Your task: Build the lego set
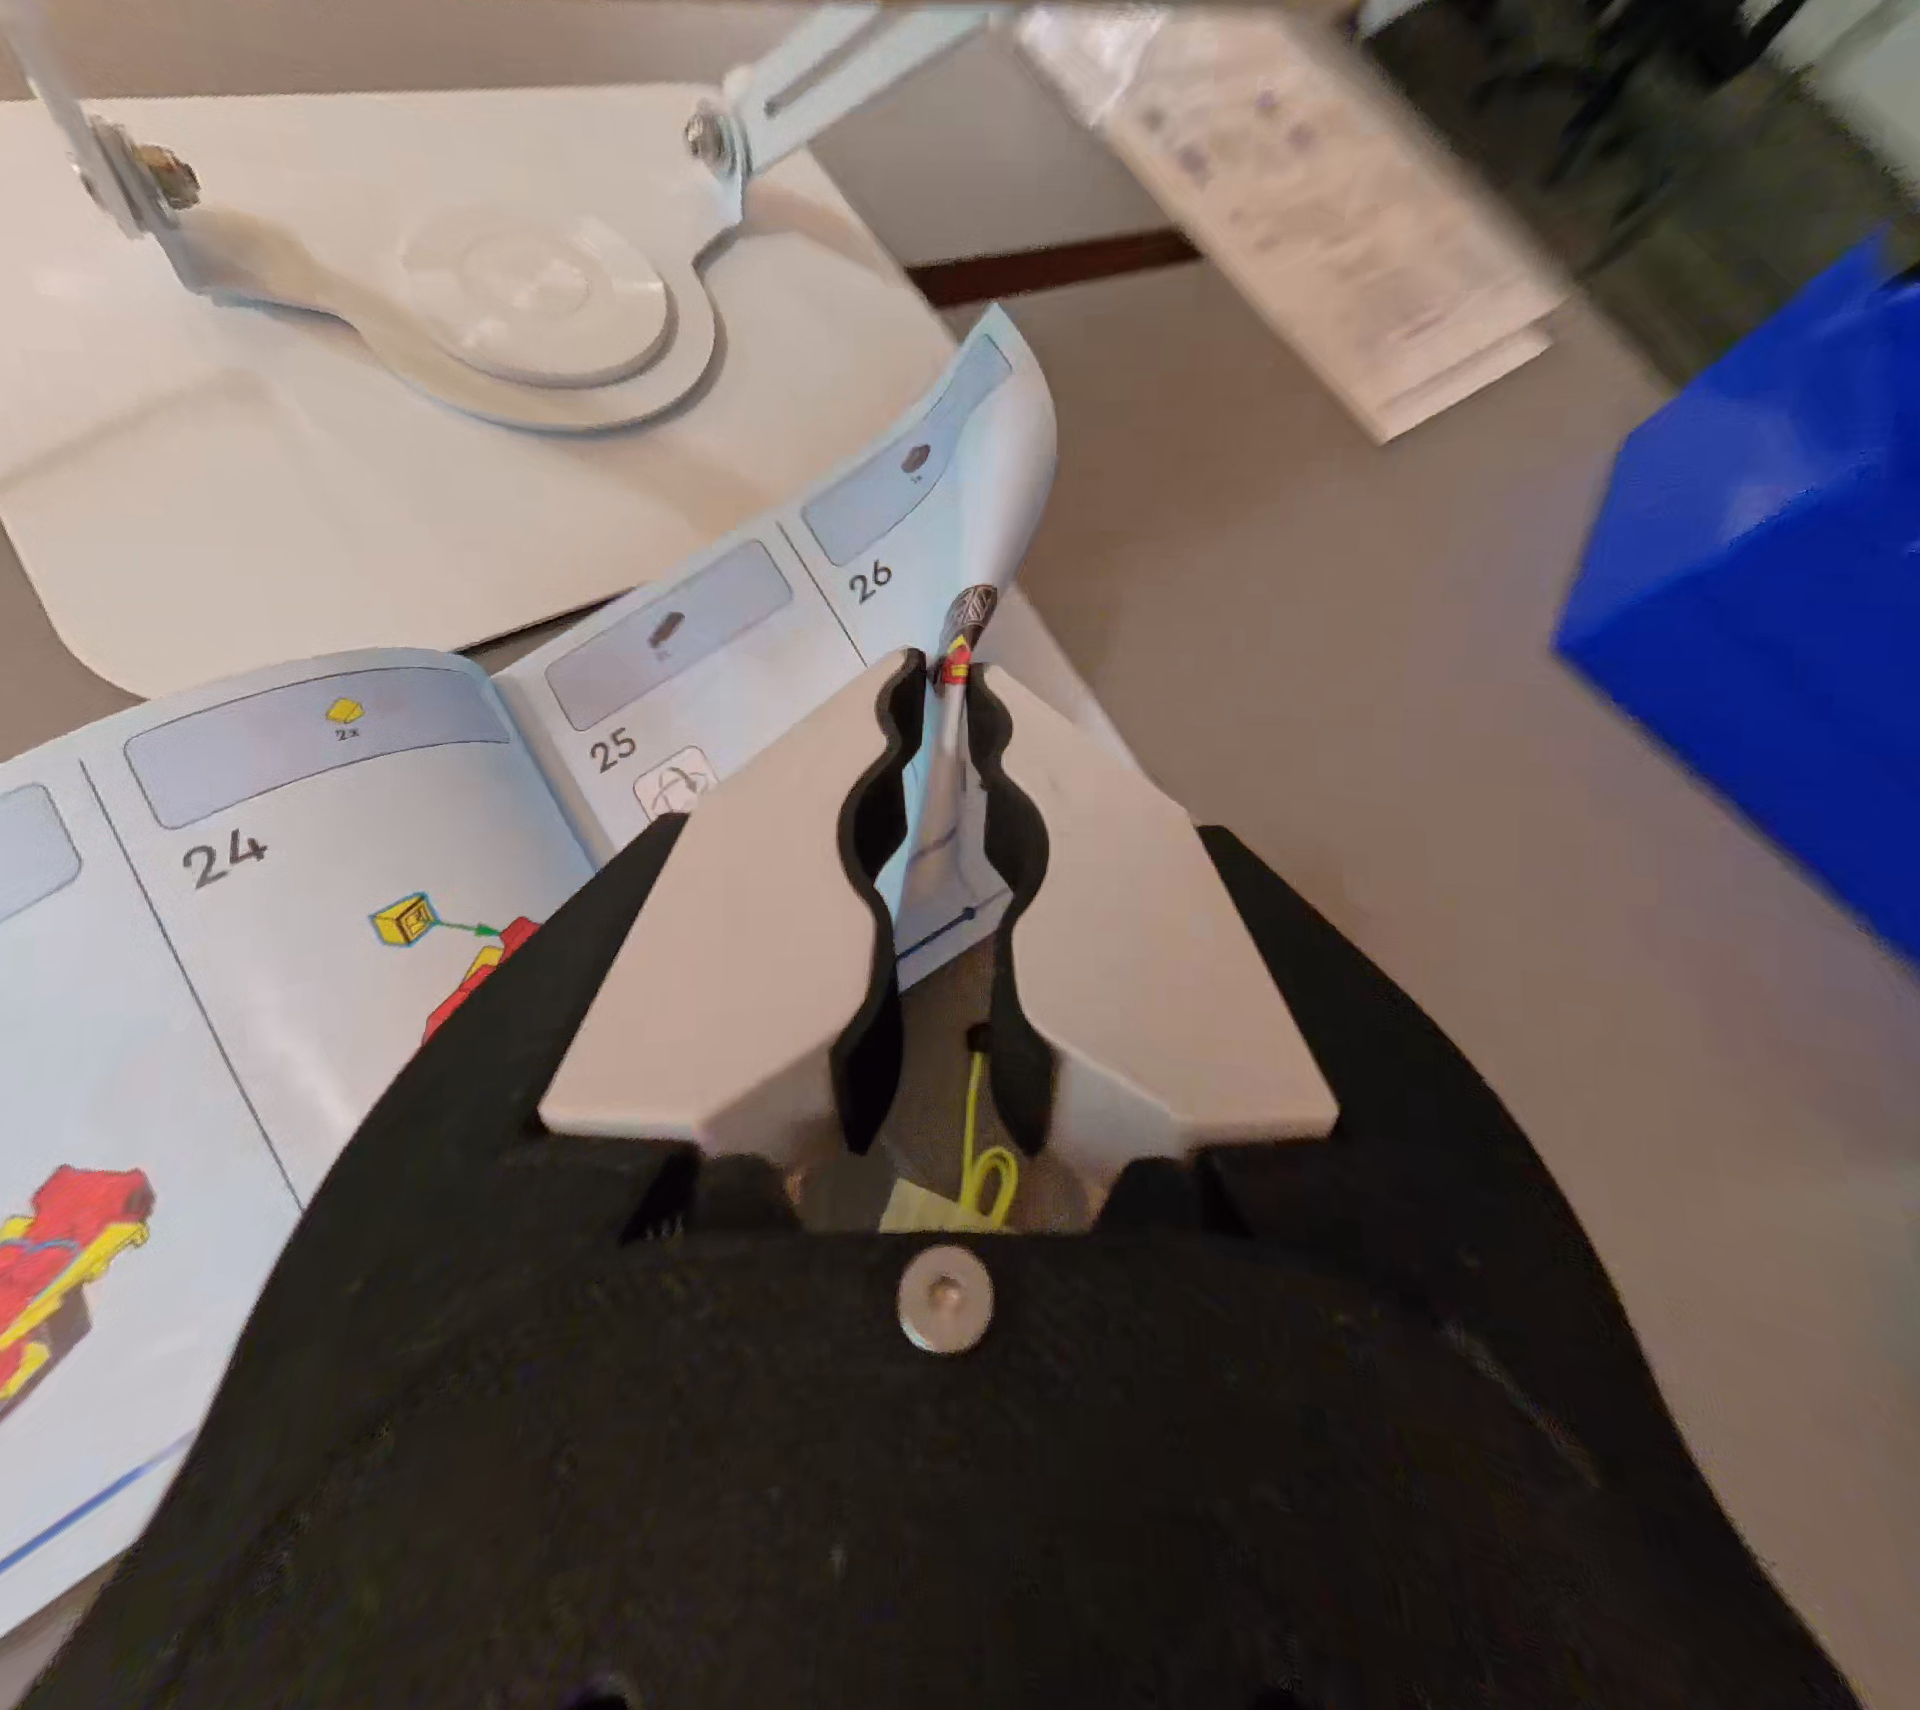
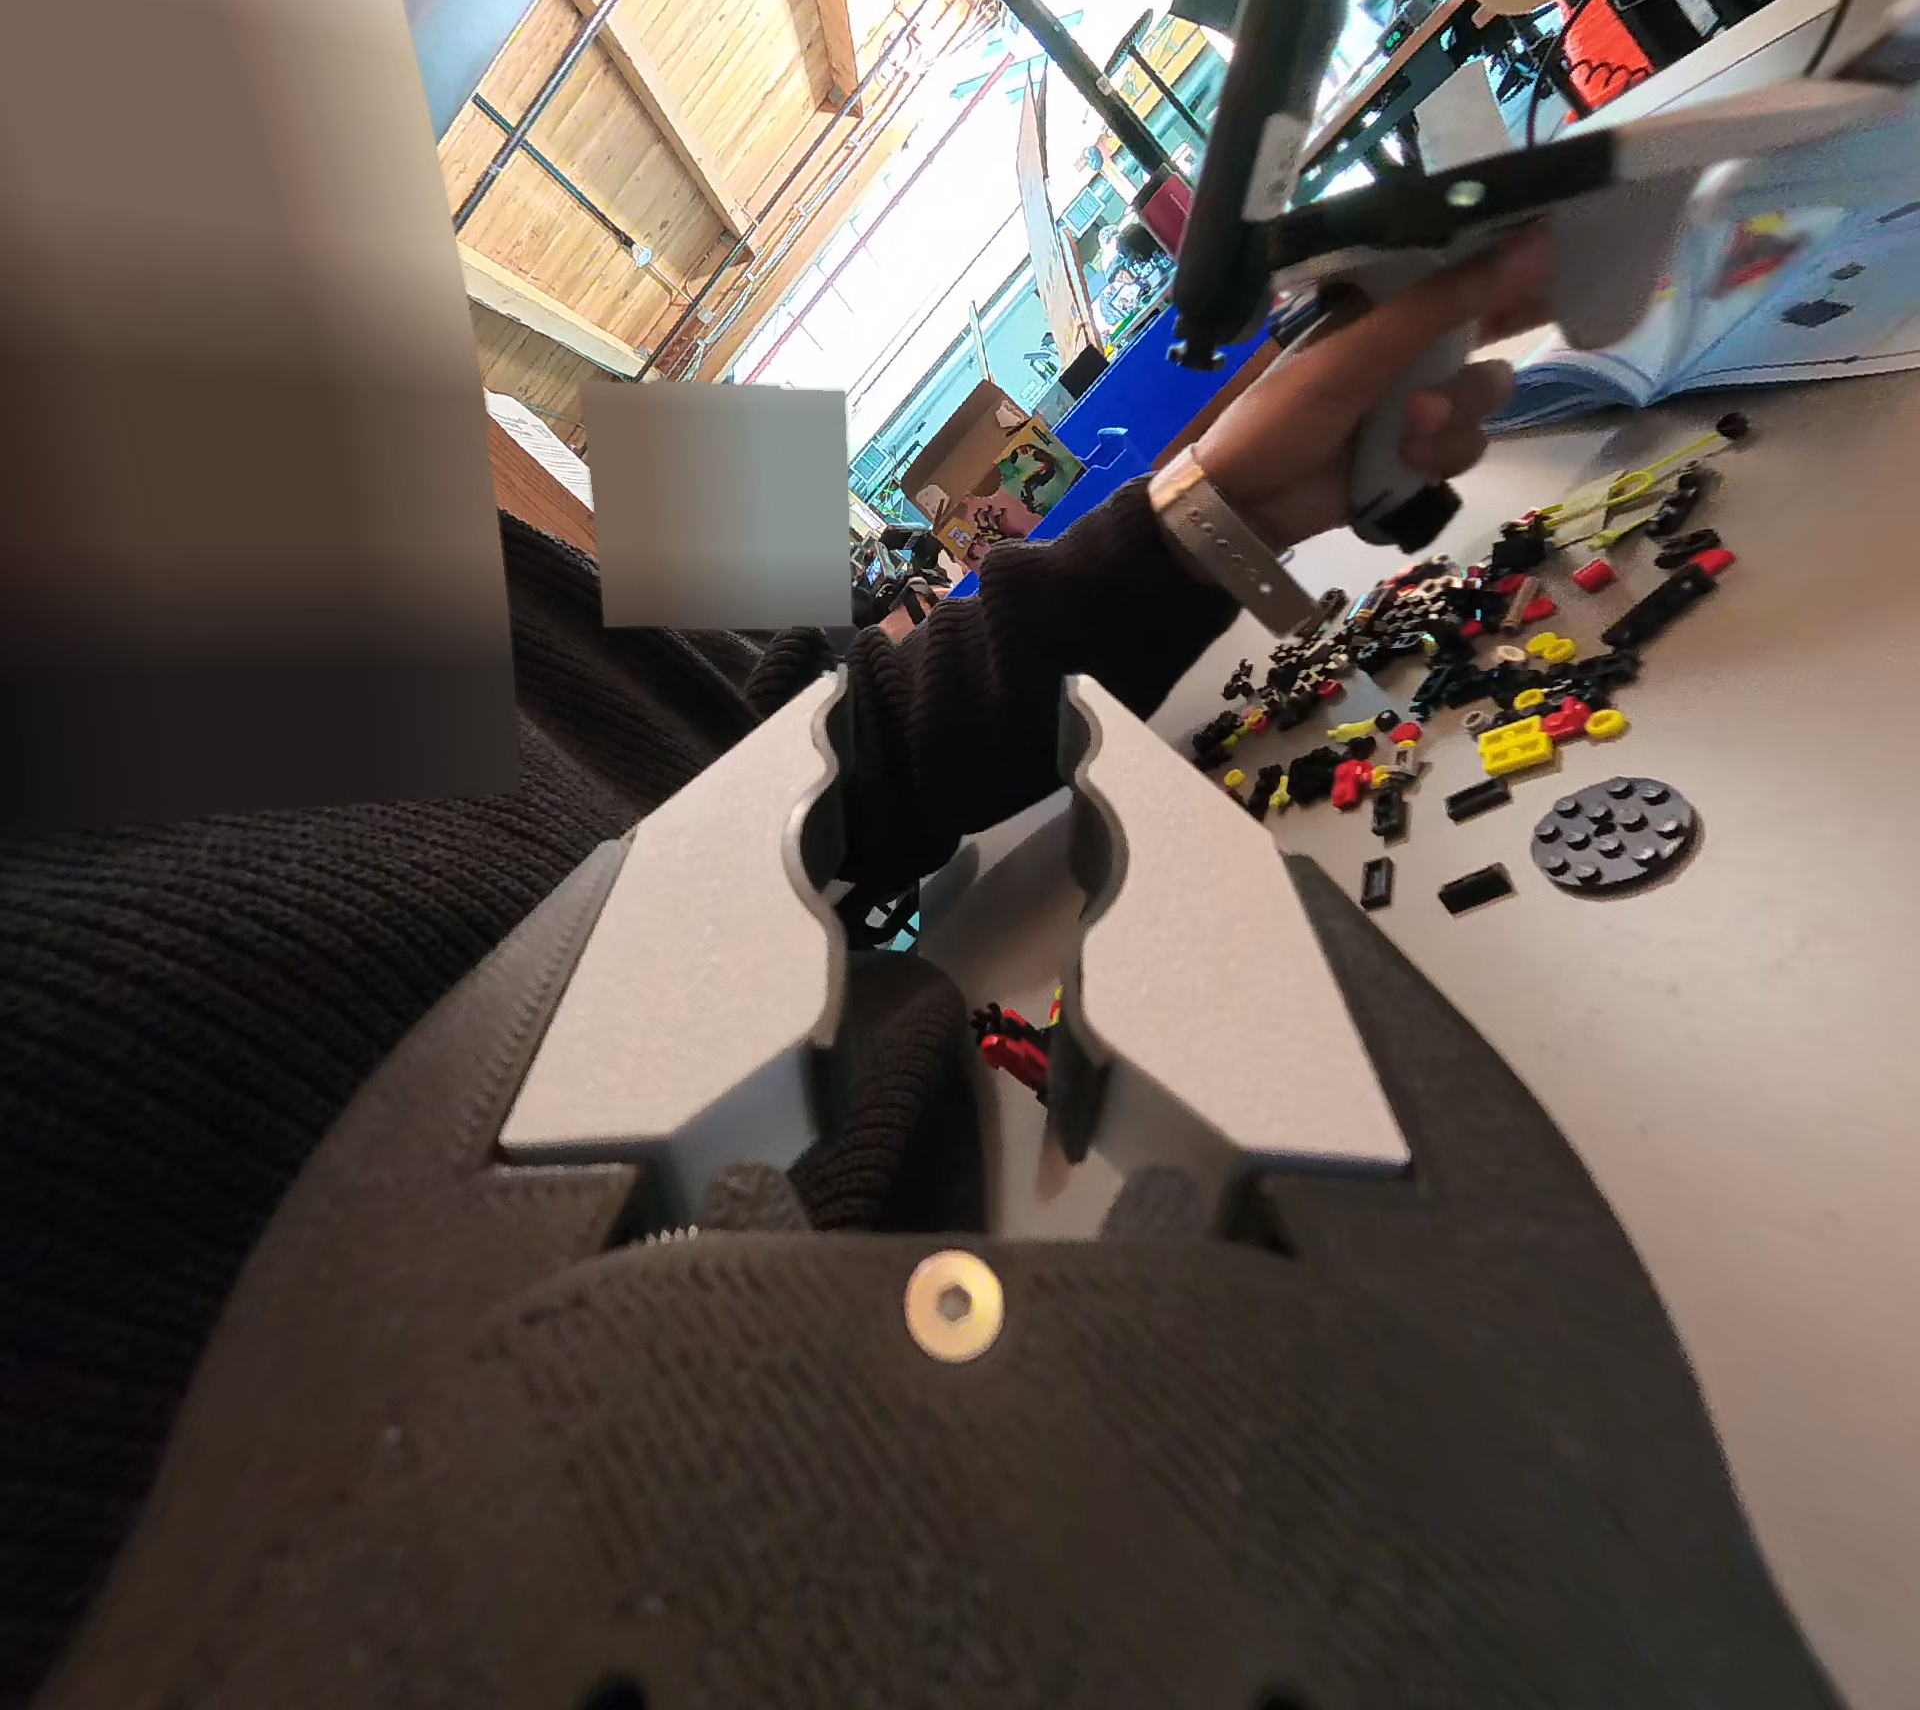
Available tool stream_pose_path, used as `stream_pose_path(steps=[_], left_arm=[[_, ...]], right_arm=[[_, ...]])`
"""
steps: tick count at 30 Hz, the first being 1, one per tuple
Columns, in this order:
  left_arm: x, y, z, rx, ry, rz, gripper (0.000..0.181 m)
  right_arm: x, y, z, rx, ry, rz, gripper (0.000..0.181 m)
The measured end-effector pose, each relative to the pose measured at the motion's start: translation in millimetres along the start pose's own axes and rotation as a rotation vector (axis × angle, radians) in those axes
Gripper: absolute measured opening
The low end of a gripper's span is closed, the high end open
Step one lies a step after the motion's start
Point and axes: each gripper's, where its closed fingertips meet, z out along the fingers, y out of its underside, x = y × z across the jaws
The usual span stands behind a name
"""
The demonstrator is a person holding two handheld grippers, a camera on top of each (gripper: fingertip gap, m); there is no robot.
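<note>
My left gripper (image 1: 940, 673) is shut on the lifted right-hand page (image 1: 935, 517) of the open instruction booklet (image 1: 343, 829), which lies on the grey table. The page's edge is pinched between the fingertips and curls upward. The right wrist view shows this gripper (image 2: 1683, 206), blurred, over the booklet (image 2: 1766, 330). My right gripper (image 2: 956, 704) is open and empty, tilted up toward the person's dark sleeve (image 2: 987, 725). Loose black, red and yellow Lego pieces (image 2: 1455, 652) are spread on the table to its right. A small red and black piece (image 2: 1008, 1042) shows low between its fingers, untouched.
A round dark grey studded plate (image 2: 1610, 834) and a yellow plate (image 2: 1517, 746) lie by the pile. A white lamp base (image 1: 364, 413) stands behind the booklet. A blue box (image 1: 1766, 569) is at the right, a printed sheet (image 1: 1299, 206) beyond it. My right fingertips sit around 30 centimeters from my left ones.
</note>
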Motion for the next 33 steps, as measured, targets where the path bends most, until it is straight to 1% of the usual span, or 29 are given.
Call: stream_pose_path(steps=[2, 4, 6, 9, 13, 14, 17, 19, 21, 23, 25, 27, 30, 31, 32, 33], left_arm=[[-4, -9, -13, 0.068, 0.080, -0.115, 0.006], [-17, -14, -27, 0.120, 0.132, -0.241, 0.005], [-37, -15, -42, 0.164, 0.149, -0.349, 0.005], [-61, -13, -66, 0.218, 0.174, -0.423, 0.006], [-95, 1, -92, 0.215, 0.092, -0.424, 0.007], [-102, 4, -98, 0.216, 0.066, -0.419, 0.010], [-121, 7, -117, 0.239, 0.008, -0.416, 0.033], [-129, 7, -127, 0.254, -0.029, -0.414, 0.044], [-137, 3, -138, 0.284, -0.094, -0.388, 0.051], [-145, -9, -154, 0.361, -0.201, -0.318, 0.053], [-142, -26, -171, 0.442, -0.293, -0.210, 0.053], [-131, -33, -172, 0.420, -0.352, -0.098, 0.053], [-97, -39, -158, 0.389, -0.323, 0.033, 0.053], [-86, -40, -152, 0.384, -0.313, 0.060, 0.049], [-78, -37, -143, 0.356, -0.299, 0.079, 0.043], [-74, -30, -132, 0.302, -0.291, 0.090, 0.043]], right_arm=[[0, 0, 0, -0.001, 0.000, 0.001, 0.037], [0, 1, 0, -0.002, -0.001, 0.001, 0.037], [0, 1, 1, -0.004, 0.002, -0.003, 0.037], [1, 1, 1, -0.005, 0.004, -0.001, 0.037], [2, 2, 2, -0.007, 0.005, 0.002, 0.037], [2, 2, 2, -0.008, 0.007, 0.001, 0.037], [4, 3, 3, -0.013, 0.014, -0.002, 0.037], [5, 3, 3, -0.016, 0.017, -0.003, 0.037], [6, 4, 3, -0.020, 0.021, -0.004, 0.037], [6, 4, 4, -0.024, 0.025, -0.007, 0.037], [7, 5, 4, -0.028, 0.029, -0.010, 0.037], [7, 6, 4, -0.031, 0.031, -0.011, 0.037], [8, 6, 4, -0.032, 0.031, -0.006, 0.037], [8, 6, 4, -0.031, 0.029, -0.004, 0.037], [7, 6, 4, -0.031, 0.027, -0.004, 0.037], [7, 6, 4, -0.032, 0.026, -0.005, 0.037]])
